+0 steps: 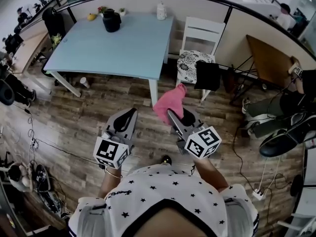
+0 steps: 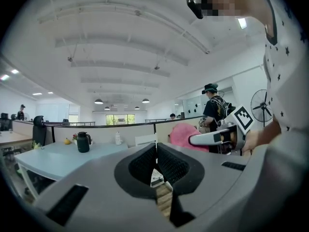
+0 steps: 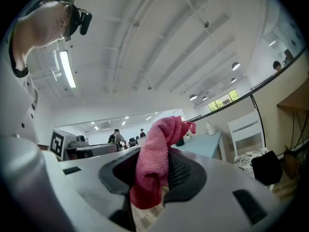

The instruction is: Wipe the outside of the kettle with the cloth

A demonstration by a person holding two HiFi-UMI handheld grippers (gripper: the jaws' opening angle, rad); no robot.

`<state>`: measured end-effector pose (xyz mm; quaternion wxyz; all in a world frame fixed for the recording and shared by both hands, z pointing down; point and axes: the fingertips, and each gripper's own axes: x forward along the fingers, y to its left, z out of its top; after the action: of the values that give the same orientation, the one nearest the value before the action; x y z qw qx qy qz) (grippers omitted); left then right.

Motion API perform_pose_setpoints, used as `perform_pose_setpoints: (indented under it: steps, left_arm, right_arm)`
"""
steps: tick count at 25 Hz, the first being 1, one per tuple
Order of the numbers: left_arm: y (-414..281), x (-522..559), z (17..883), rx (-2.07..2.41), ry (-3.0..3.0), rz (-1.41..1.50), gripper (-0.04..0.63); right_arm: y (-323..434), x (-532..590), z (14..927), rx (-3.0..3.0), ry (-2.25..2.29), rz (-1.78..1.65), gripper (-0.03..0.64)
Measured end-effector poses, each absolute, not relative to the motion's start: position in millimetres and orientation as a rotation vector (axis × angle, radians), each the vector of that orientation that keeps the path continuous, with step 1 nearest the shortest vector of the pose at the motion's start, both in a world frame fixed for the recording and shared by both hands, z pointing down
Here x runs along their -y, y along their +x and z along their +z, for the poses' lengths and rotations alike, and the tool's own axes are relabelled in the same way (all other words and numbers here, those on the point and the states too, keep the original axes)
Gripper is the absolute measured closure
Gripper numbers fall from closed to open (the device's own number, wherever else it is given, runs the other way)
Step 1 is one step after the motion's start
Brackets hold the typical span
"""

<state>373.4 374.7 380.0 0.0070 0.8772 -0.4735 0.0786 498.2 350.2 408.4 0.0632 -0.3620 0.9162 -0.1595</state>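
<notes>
1. The kettle [image 1: 111,20] is dark, with a lid and a side handle. It stands upright on the far part of the pale blue table [image 1: 133,51], well ahead of both tools and off to the left of them. Neither tool touches it. It shows too small to tell whether its outside is clean or marked.
2. The cloth [image 1: 168,104] is pink and soft-napped. It is bunched between the jaws of the right tool [image 1: 174,116]. One wad stands up past the tips, and a fold hangs down on the near side of the jaws.
3. The right tool's jaws are pressed onto that cloth and pinch it at the middle of the bunch.
4. The left tool [image 1: 126,120] is just to the left of the right one and points the same way. Its jaws are pressed together along a thin seam with nothing between them.
5. By my reading, the wiping has not begun. The cloth is in hand, which is the only step that looks done. What is left is to close the gap to the table, bring the cloth against the kettle's wall and rub all the way round it. The empty left tool could perhaps steady the kettle.
6. Farther out, a white bottle [image 1: 161,11] stands on the table to the right of the kettle. A white chair [image 1: 198,39] sits ahead of the right tool. Wooden floor [image 1: 74,127] lies under both tools.
</notes>
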Motion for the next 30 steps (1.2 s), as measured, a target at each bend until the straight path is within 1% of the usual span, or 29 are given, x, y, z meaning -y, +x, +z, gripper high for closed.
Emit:
perform_pose_setpoints:
  steps: [6,12,24,30]
  left_arm:
    - [393.6,-378.2,384.5,1.470,2.745,0.259,0.565]
    - [382.6,-364.4,386.9,1.513,2.711,0.248,0.565]
    - [341.4,-313.5,385.6,1.517,2.718,0.164,0.565]
    - [299.9,-277.1,392.6,1.527,2.686,0.173,0.565]
  right_arm:
    - [508.9,-346.5,414.3,-2.779,-1.054,-0.497,0.485]
    - [502.2,-333.2,419.1,-2.799,-1.030,-0.520,0.485]
    - [466.9,-283.0,413.8,-2.830,-1.069,-0.479,0.485]
    - [435.9,-242.9,411.9,-2.822,-1.104,-0.473,0.485]
